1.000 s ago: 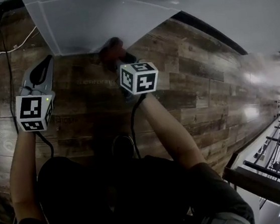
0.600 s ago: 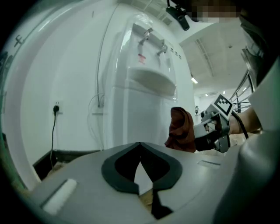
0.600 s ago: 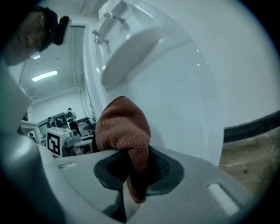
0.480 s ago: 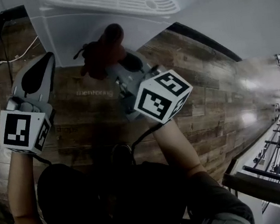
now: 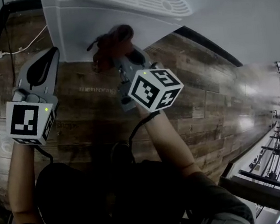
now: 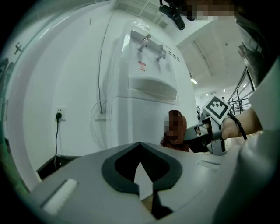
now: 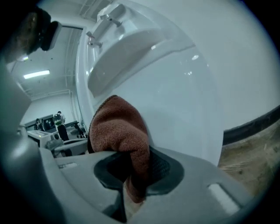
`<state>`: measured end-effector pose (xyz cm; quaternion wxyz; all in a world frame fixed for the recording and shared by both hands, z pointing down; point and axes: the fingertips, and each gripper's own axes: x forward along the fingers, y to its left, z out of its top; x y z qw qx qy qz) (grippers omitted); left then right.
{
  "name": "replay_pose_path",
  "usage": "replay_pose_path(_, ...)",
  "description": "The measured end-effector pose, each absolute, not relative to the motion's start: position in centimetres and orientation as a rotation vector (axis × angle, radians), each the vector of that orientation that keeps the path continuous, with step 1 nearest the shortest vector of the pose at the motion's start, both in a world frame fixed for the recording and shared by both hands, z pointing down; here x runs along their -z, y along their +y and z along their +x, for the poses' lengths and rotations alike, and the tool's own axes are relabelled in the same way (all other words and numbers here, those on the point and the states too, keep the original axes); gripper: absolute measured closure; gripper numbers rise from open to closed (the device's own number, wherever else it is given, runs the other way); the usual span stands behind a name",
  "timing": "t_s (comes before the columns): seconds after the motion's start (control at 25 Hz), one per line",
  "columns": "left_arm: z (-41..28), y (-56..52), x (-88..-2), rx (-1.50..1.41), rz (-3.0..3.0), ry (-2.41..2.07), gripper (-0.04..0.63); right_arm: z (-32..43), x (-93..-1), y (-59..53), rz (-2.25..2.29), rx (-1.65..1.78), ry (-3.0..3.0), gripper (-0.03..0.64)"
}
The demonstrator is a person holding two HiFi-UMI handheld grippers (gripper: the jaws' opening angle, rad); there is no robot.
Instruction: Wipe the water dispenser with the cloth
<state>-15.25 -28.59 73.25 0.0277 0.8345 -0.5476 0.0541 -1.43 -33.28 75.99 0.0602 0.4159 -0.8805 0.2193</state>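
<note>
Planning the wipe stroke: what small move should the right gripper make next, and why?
Probably slide the cloth sideways across the water dispenser's front panel with light pressure. The right gripper is shut on the cloth, which appears to rest against the panel's lower part, so a stroke can start.

The head camera looks steeply down from overhead onto the wooden floor (image 5: 203, 91) and the water dispenser (image 5: 93, 23)'s top. The camera on the left hand-held gripper (image 5: 47, 57) stands back, facing the dispenser's front from low down, with the right hand-held gripper (image 5: 118, 56) in sight. The right one's camera sits close against that front, looking upward. All three share the dispenser and the cloth (image 5: 112, 42).
</note>
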Motion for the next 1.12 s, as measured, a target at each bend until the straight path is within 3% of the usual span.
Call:
replay_pose_path(0.44,-15.6,-28.0,-80.9,-0.345,2.469,-1.646,0.577,-1.5,-93.3,-32.7,1.16,-0.584,-2.286,0.555)
replay_pose_path(0.8,-16.1,-27.3,-70.4,-0.055,2.572,-1.674,0.577,-8.8,-72.6,-29.9,1.036,-0.326,-2.774,0.555)
replay_pose_path(1.12,-16.0,-27.0,-67.2,-0.013,2.616,-1.689,0.577,-10.1,-70.3,-32.0,1.061,-0.421,-2.775,0.554)
